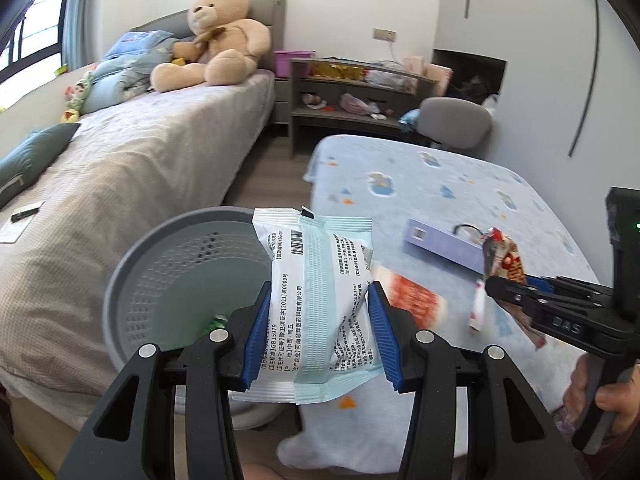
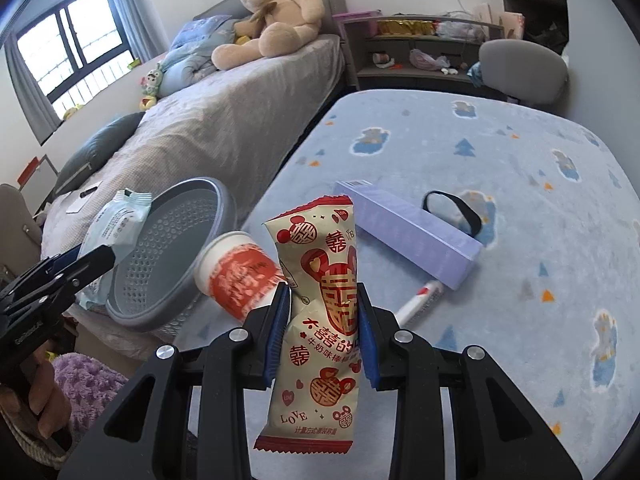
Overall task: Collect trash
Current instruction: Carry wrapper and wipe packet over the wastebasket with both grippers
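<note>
the white and pale green packet (image 1: 320, 300), centre of the left wrist view, carries a barcode and "gb15979" and "[2021]" among chinese print. the cream and red snack wrapper (image 2: 320, 320), centre of the right wrist view, reads "love" near its bottom.

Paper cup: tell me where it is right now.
The paper cup lies on its side on the blue rug, between the grey basket and the purple box.
</note>
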Demonstrator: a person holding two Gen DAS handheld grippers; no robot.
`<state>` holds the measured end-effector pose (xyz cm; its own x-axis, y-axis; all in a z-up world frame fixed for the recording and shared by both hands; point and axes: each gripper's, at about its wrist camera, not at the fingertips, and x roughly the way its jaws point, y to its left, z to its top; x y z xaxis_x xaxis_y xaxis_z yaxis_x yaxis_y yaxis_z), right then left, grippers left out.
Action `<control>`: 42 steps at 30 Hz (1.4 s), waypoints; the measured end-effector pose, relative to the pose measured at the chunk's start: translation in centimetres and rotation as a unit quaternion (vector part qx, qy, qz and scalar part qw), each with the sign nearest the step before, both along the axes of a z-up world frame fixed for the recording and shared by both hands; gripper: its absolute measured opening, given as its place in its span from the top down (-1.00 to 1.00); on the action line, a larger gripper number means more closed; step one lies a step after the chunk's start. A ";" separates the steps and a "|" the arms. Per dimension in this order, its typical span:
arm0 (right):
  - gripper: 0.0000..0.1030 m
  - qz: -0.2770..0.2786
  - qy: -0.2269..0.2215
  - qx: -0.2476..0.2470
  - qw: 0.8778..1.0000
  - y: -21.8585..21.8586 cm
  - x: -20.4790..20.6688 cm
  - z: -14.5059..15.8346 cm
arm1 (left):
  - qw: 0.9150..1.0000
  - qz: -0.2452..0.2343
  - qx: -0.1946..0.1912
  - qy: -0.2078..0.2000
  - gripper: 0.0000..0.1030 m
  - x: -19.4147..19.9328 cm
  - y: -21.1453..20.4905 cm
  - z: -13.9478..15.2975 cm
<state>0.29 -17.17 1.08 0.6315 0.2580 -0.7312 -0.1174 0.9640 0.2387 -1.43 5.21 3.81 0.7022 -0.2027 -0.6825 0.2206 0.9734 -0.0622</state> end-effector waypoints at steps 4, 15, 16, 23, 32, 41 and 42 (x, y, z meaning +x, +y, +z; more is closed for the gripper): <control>0.37 0.031 -0.011 0.001 0.999 3.3 1.4 1.3 | 1.000 0.029 0.006 -0.006 0.11 1.4 2.4 0.1; 0.37 0.101 -0.018 -0.001 0.995 10.9 5.7 2.3 | 0.995 0.101 0.014 -0.003 0.11 4.5 7.2 -1.0; 0.37 0.106 -0.016 0.000 0.994 11.3 6.1 2.2 | 0.994 0.105 0.014 -0.001 0.11 4.6 7.5 -1.3; 0.37 0.132 -0.004 0.005 0.991 14.0 7.9 1.2 | 0.992 0.125 0.015 0.018 0.11 5.9 8.7 -2.8; 0.35 0.153 0.013 0.012 0.988 16.7 9.6 -0.4 | 0.989 0.140 0.021 0.044 0.11 6.7 9.7 -4.0; 0.34 0.165 0.030 0.014 0.986 18.1 10.5 -1.4 | 0.987 0.152 0.012 0.054 0.11 6.8 10.7 -4.4; 0.34 0.166 0.031 0.014 0.986 18.3 10.6 -1.4 | 0.987 0.153 0.011 0.054 0.11 6.8 10.8 -4.4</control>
